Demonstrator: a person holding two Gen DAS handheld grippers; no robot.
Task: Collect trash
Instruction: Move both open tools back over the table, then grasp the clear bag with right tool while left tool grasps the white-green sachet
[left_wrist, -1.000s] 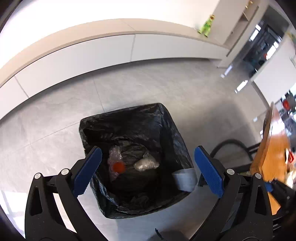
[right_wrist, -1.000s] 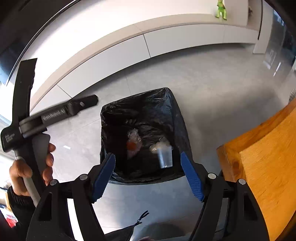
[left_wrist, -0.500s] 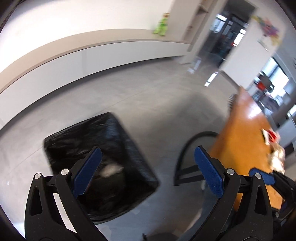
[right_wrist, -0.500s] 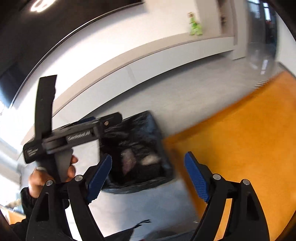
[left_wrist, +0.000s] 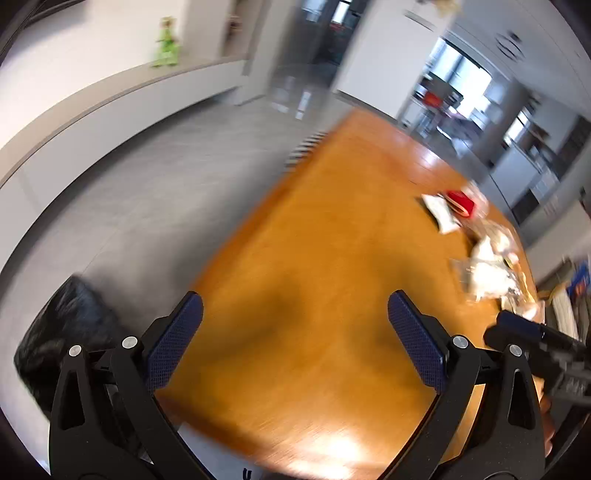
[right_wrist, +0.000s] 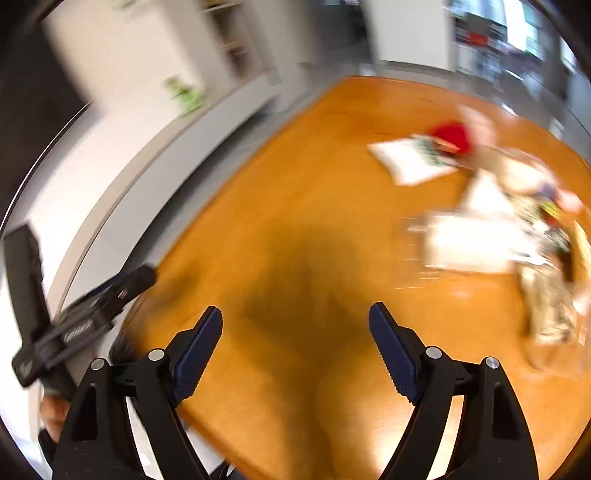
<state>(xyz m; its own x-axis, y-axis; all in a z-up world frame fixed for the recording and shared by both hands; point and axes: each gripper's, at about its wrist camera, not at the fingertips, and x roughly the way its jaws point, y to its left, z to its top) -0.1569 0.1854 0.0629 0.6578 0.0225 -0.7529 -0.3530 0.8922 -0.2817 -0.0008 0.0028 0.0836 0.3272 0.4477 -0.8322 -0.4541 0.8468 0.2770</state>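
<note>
While the left wrist view smears with motion, the left claw (left_wrist: 295, 332) hangs wide open and empty over the bare near end of the worktop (left_wrist: 314, 229), the trash pile (left_wrist: 491, 258) far to its right and the black-lined bin (left_wrist: 62, 332) low at left. Over to the right wrist view: the right claw (right_wrist: 295, 341), jaws just widened, holds nothing, presumably readied for the white wrappers (right_wrist: 469, 240) ahead on the right.
</note>
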